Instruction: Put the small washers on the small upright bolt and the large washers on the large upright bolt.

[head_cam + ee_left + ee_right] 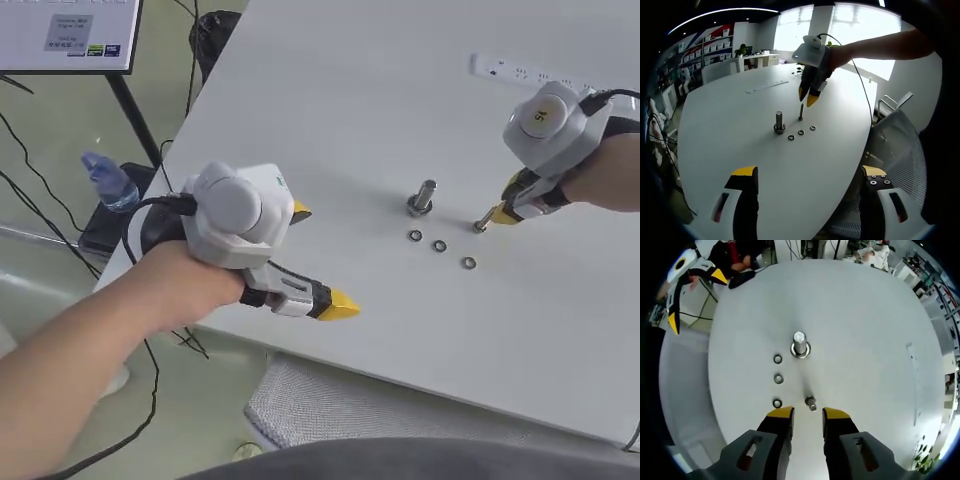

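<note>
- Small washers (pixel 439 246), three in a loose row, lie flat on the white bench (pixel 330 110).
- Large bolt (pixel 423 196) stands upright just beyond one end of the row, with a large washer (pixel 800 356) around its foot.
- Small bolt (pixel 482 223) stands upright beside the row, apart from the large bolt.
- Right gripper (pixel 503 214) hovers right at the small bolt. Its jaws are parted by a narrow gap with nothing between them, and the bolt's head sits just ahead of the tips.
- Left gripper (pixel 322 258) hangs by the bench's near edge, well apart from both bolts, with its jaws spread wide and empty.
- Power strip (pixel 520 72) lies on the far side of the bench.
</note>
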The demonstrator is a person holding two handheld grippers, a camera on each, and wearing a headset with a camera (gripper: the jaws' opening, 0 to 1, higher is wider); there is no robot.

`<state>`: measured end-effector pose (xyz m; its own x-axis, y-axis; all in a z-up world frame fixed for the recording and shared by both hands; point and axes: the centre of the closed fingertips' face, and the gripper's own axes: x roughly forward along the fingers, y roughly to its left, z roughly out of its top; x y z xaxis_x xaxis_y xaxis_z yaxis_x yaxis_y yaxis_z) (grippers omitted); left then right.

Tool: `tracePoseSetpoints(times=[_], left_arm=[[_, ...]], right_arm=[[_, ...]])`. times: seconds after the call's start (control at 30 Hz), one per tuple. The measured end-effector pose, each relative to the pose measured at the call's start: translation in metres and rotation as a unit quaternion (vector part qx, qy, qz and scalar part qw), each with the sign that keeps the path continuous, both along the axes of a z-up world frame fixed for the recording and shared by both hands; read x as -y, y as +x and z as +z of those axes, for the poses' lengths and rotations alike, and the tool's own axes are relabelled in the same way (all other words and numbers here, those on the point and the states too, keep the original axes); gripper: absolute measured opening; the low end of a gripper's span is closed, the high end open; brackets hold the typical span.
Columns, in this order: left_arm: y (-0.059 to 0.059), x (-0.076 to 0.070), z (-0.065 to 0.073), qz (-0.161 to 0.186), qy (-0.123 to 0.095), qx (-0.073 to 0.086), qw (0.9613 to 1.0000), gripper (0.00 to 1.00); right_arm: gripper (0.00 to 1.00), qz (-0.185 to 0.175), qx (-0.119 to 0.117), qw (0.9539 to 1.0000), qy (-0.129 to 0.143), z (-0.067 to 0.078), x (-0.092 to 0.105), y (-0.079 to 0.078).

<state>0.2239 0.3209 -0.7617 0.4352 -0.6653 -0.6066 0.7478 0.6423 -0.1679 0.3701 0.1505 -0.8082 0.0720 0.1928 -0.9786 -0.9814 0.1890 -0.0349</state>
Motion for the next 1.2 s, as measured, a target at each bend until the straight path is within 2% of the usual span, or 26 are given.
tracePoseSetpoints(times=[0.33, 0.73, 0.9, 1.2], left_arm=[[-0.002, 0.001, 0.002, -0.002, -0.002, 0.005, 1.0, 0.83], [0.0, 0.0, 0.006, 0.006, -0.003, 0.012, 0.9999, 0.89], [0.0, 0.002, 0.007, 0.005, -0.006, 0.014, 0.9999, 0.91], [0.001, 0.007, 0.004, -0.006, 0.002, 0.017, 0.9998, 0.95]], right_arm=[[0.24, -0.003, -0.008, 1.0, 0.003, -0.001, 0.003, -0.014], [0.27, 0.008, -0.021, 0.9996, 0.016, -0.005, -0.003, -0.05], [0.28, 0.007, -0.026, 0.9994, 0.022, -0.006, -0.001, -0.057], [0.31, 0.003, -0.031, 0.9992, 0.024, -0.009, 0.004, -0.064]])
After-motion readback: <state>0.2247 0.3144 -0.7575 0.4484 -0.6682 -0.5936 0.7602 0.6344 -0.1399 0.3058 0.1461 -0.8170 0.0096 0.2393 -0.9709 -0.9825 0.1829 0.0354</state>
